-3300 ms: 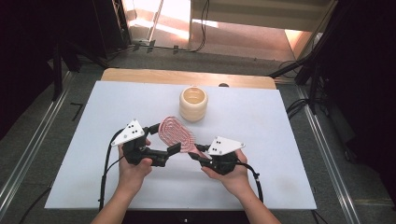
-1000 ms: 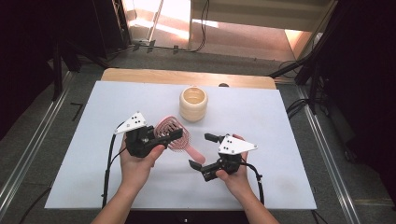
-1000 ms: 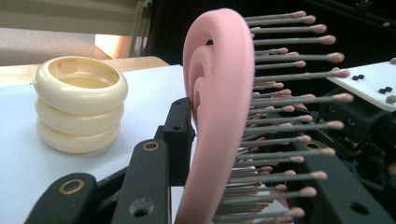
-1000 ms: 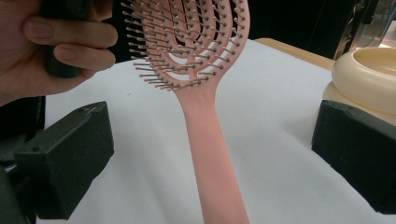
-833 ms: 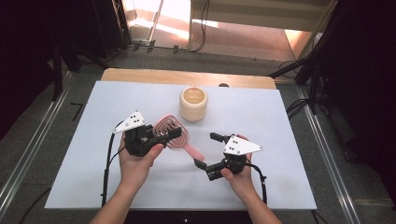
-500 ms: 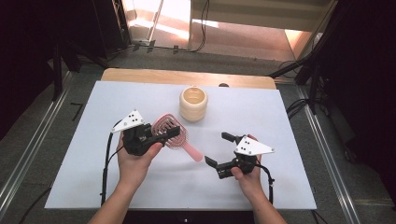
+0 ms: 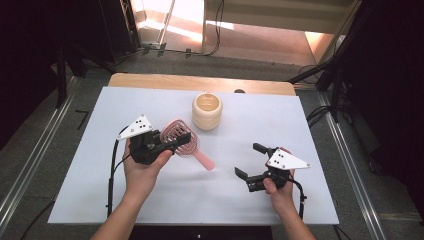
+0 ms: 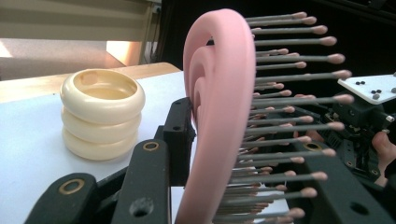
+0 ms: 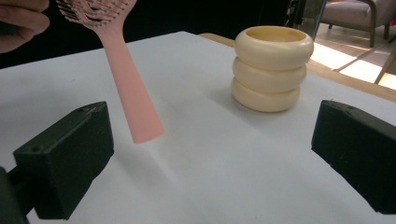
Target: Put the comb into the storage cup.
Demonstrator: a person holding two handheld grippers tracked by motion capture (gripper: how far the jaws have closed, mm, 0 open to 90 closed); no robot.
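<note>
We look down on the white bench (image 7: 80, 190), and left of centre in the high view the left gripper (image 7: 172, 143) has its jaws clamped on the head of a pink hairbrush (image 7: 176, 136). The brush sits just above and to the right of the left hand (image 7: 142, 167), with its handle (image 7: 202, 160) running down and right toward the middle of the frame. In the right gripper view we see that handle (image 9: 133, 100) hanging at a slant, its tip lifted off the bench with a soft shadow beneath it.

From the left gripper view we get the close look: the pink hairbrush (image 8: 217, 112) stands on edge between the two black jaws, one jaw against its back at the left, the other among the grey, pink-tipped bristles (image 8: 299, 100) at the right.

Over at the lower right of the high view, the right gripper (image 7: 248, 160) is held by the right hand (image 7: 277, 192), jaws spread wide with nothing between them. It is well apart from the brush. In its own view we see the two black jaws far apart at the lower corners, bare bench between.

Upper centre of the high view, a cream ribbed cup (image 7: 207, 110) stands upright on the bench, just up and right of the brush head. We see it at the left in the left gripper view (image 8: 102, 112) and at the upper right in the right gripper view (image 9: 273, 65).
</note>
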